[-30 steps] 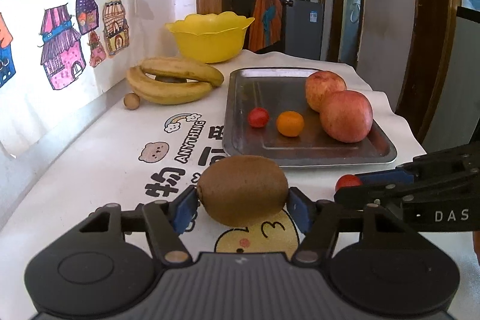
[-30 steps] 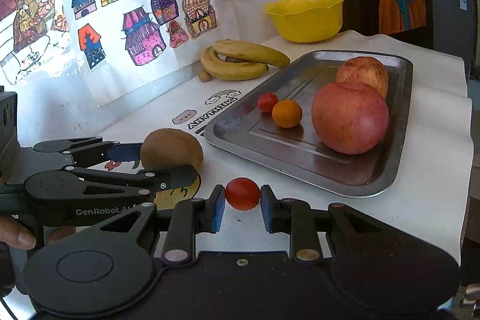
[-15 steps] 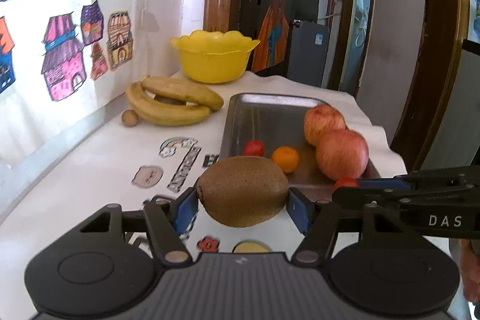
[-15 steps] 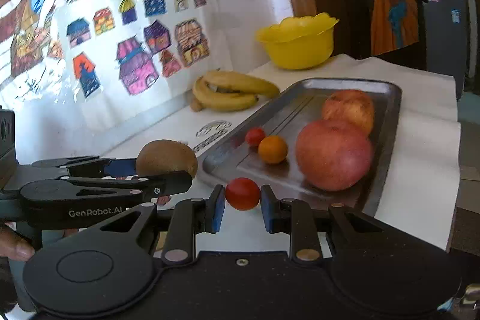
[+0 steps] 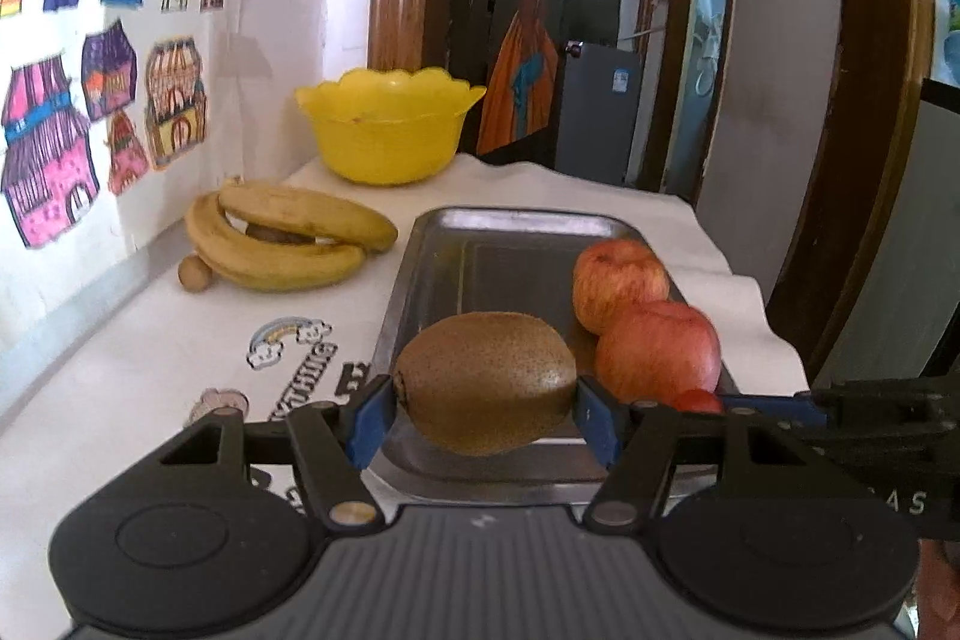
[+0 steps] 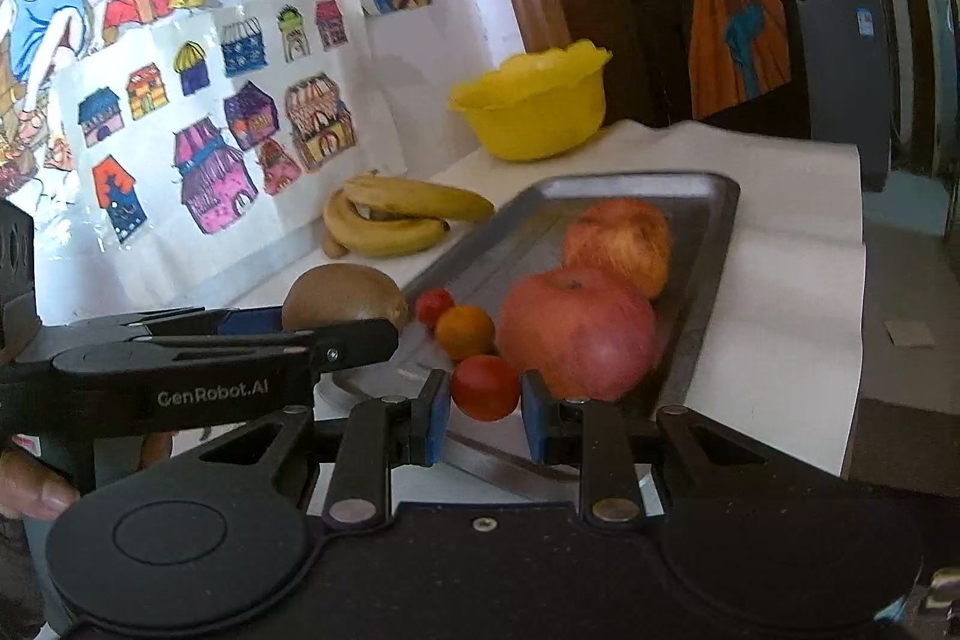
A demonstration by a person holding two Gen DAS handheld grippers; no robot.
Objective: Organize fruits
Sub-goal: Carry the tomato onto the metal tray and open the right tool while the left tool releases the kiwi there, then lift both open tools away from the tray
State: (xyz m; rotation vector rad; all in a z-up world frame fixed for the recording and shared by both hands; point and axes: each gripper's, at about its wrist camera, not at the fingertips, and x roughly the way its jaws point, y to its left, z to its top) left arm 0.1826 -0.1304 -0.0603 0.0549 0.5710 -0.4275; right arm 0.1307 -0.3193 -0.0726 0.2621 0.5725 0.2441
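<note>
The left gripper (image 5: 485, 415) clamps a kiwi (image 5: 485, 381) between its blue pads, above the near left edge of the metal tray (image 5: 510, 232). The right gripper (image 6: 485, 415) pinches a small red tomato (image 6: 485, 387) over the tray's near end, just beside the near apple (image 6: 576, 331). A second apple (image 6: 618, 241) lies behind it; another red tomato (image 6: 434, 305) and a small orange fruit (image 6: 465, 331) sit at the tray's left side. The far half of the tray is bare. Bananas (image 5: 282, 235) and a yellow bowl (image 5: 387, 124) rest on the white cloth (image 5: 150, 340), left and far. Drawings (image 6: 228, 136) cover the left wall; a dark doorway (image 5: 600, 40) opens beyond.
</note>
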